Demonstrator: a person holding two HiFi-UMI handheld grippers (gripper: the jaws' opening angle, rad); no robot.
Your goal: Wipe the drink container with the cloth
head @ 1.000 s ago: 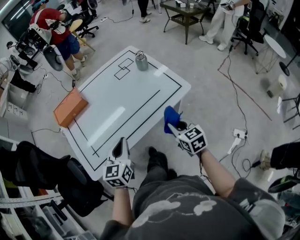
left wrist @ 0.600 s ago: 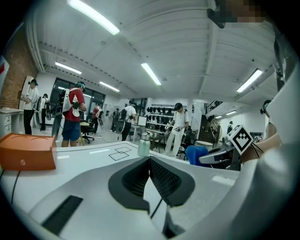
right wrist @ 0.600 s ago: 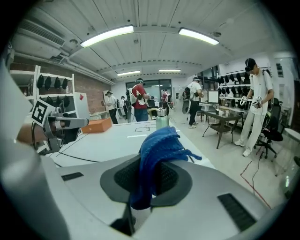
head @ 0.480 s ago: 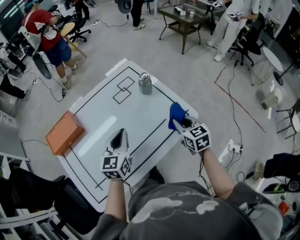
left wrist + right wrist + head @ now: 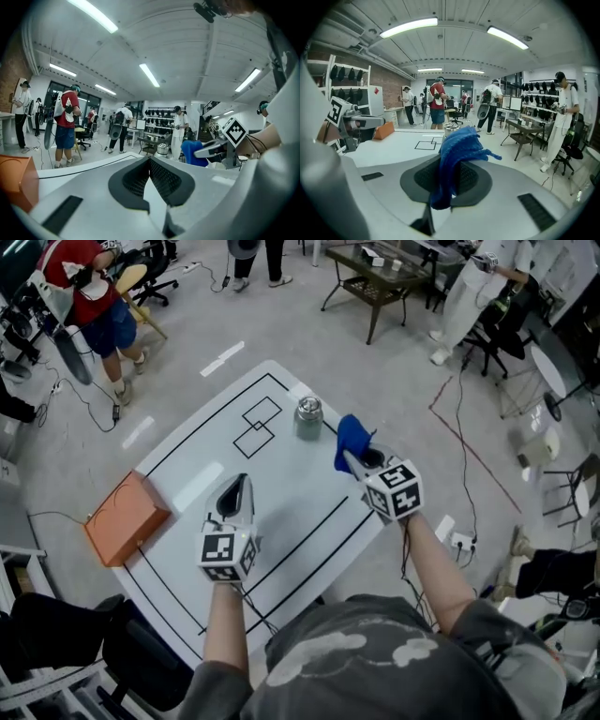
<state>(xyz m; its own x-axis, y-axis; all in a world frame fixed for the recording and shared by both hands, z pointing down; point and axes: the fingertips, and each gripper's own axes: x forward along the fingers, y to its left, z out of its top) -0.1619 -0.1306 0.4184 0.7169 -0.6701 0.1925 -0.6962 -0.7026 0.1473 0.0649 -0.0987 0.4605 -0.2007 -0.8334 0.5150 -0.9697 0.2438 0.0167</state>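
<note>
A small silver drink container (image 5: 308,418) with a lid stands on the white table (image 5: 281,512) near its far edge, beside two drawn squares. In the left gripper view the container (image 5: 162,149) shows far ahead. My right gripper (image 5: 353,458) is shut on a blue cloth (image 5: 352,441), just right of the container and clear of it. The cloth (image 5: 457,152) hangs bunched between the jaws, with the container (image 5: 451,128) partly hidden behind it. Over the middle of the table, my left gripper (image 5: 236,495) is shut with nothing in it.
An orange box (image 5: 125,518) lies at the table's left edge. Black lines mark the tabletop. People stand and sit around the room, with a dark side table (image 5: 380,268), chairs and floor cables beyond.
Both grippers have moved forward over the table. The right gripper carried the blue cloth from off the table's near-right edge to beside the container.
</note>
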